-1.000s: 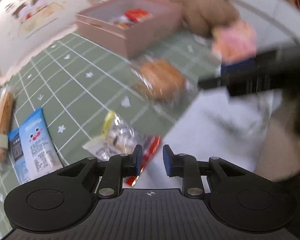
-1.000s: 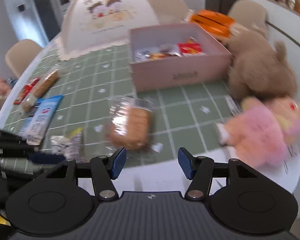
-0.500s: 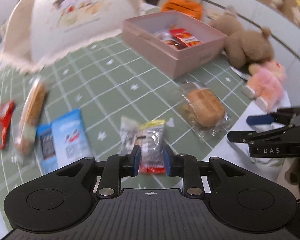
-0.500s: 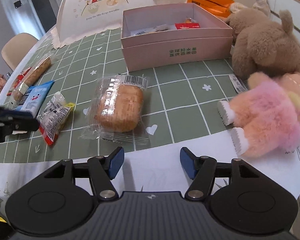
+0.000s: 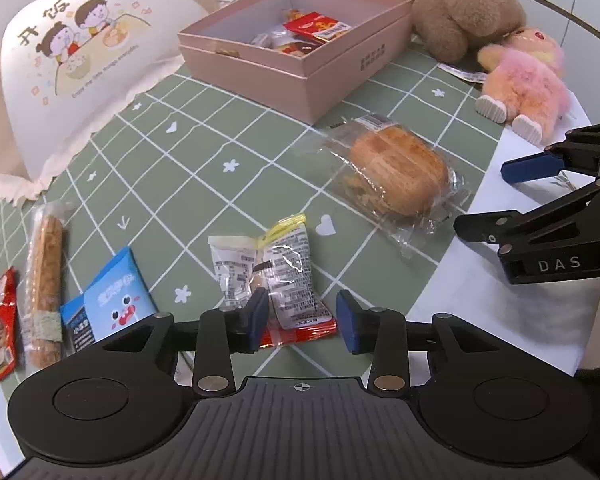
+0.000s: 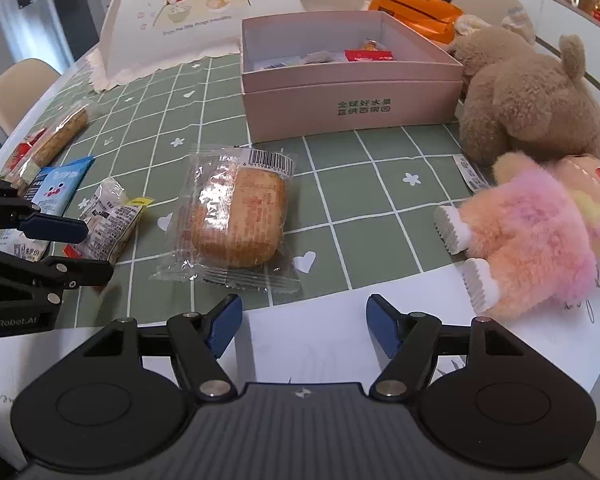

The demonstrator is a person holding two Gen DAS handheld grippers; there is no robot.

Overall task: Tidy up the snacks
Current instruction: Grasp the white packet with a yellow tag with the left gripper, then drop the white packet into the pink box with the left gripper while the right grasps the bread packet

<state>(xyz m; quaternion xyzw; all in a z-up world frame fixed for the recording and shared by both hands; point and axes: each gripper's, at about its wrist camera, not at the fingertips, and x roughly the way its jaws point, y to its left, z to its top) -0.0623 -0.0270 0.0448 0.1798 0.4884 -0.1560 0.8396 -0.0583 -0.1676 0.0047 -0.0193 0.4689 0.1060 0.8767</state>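
I am lowering my left gripper [image 5: 302,318], jaws just widened and empty, around the clear red-edged snack packet [image 5: 290,280] at twelve o'clock; my right gripper [image 6: 302,326], also just opened and empty, is facing the wrapped golden bread [image 6: 238,220]. I'm centring before squeezing.

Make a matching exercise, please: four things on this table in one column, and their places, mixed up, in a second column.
Things:
1. wrapped bread
2. red packet
3. blue pouch
4. pink plush toy

Places:
A. inside the pink box
B. at the table's white edge, below the brown plush bear
C. on the green cloth, in front of the pink box
D. beside the long snack stick

Pairs: 1-C, 2-A, 3-D, 4-B
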